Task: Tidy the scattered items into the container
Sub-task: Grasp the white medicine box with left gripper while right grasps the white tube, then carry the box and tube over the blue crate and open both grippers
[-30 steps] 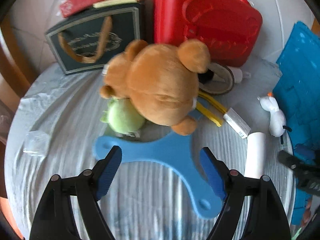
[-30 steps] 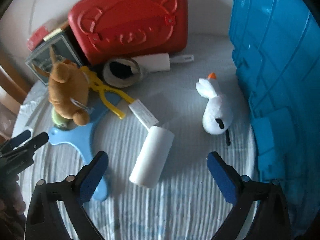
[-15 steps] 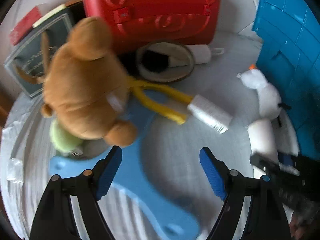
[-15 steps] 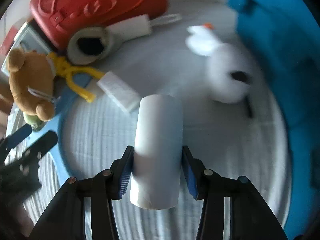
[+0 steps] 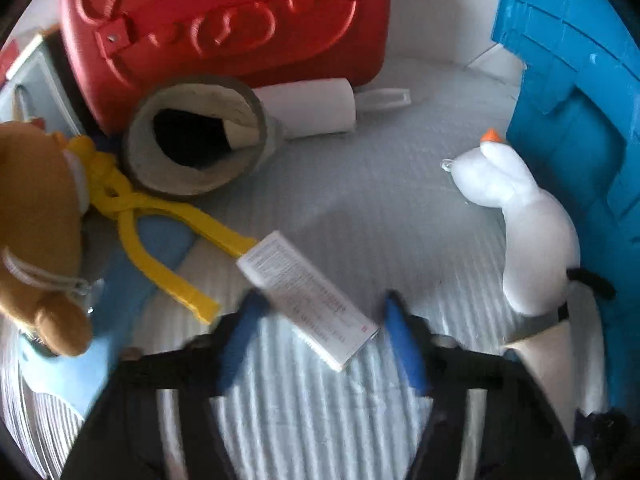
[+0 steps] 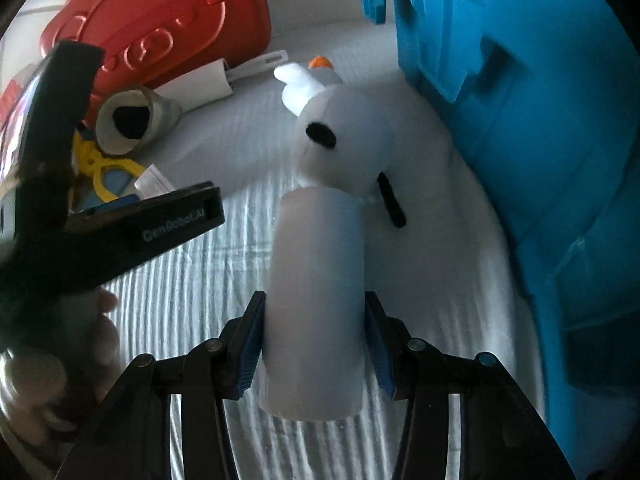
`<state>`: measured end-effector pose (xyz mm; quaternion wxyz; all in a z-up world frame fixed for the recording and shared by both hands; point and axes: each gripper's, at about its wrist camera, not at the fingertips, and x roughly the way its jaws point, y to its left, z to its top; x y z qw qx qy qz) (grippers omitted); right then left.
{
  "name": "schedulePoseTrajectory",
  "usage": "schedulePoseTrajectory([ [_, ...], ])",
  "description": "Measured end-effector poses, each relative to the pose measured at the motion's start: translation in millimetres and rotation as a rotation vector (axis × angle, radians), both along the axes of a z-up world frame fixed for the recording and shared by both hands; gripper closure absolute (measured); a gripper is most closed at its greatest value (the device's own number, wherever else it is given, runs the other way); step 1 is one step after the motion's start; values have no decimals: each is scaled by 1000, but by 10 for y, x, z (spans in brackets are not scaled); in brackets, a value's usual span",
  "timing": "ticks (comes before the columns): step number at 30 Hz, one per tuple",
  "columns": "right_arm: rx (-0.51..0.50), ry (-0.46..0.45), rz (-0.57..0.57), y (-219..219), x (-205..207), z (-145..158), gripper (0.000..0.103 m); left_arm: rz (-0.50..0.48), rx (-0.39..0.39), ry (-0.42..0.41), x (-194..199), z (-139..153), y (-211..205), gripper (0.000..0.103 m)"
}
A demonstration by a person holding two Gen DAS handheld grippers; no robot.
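Observation:
My right gripper (image 6: pixel 314 340) is shut on a white roll (image 6: pixel 316 300), its far end against a white snowman plush (image 6: pixel 344 140) beside the blue container (image 6: pixel 520 120). My left gripper (image 5: pixel 324 340) is open, its fingers on either side of the near end of a white printed box (image 5: pixel 308 284) lying on the striped cloth. In the left wrist view the snowman plush (image 5: pixel 528 232) lies against the blue container (image 5: pixel 580 100) on the right. The left gripper also shows in the right wrist view (image 6: pixel 132 216).
A red plastic case (image 5: pixel 224 28) stands at the back. In front of it lie a grey tube (image 5: pixel 196 140), a white lint roller (image 5: pixel 316 108), yellow tongs (image 5: pixel 152 220), a brown teddy bear (image 5: pixel 36 232) and a light blue flat piece (image 5: pixel 64 368).
My right gripper closed on the white roll and carried it toward the snowman and blue container. My left gripper swung right from the teddy bear and narrowed around the white box.

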<state>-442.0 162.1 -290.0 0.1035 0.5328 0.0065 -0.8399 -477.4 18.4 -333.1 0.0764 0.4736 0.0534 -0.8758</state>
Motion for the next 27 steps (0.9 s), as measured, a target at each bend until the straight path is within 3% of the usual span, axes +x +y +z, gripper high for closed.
schedulePoseTrajectory([
  [1, 12, 15, 5, -24, 19, 20, 57, -5, 0, 12, 40, 21, -3, 74],
  [3, 21, 41, 8, -41, 70, 39, 57, -6, 3, 28, 110, 55, -30, 77],
  [9, -3, 50, 12, -21, 125, 91, 58, -23, -48, 58, 406, 194, -77, 77],
  [17, -47, 92, 60, -90, 327, 256, 58, -25, -93, 116, 1028, 725, -157, 77],
  [20, -57, 135, 87, -244, 381, 453, 58, -17, -108, 158, 1357, 968, -200, 77],
  [27, -86, 269, 168, -481, 1007, 1275, 58, -3, -152, 308, 2012, 1686, -288, 77],
])
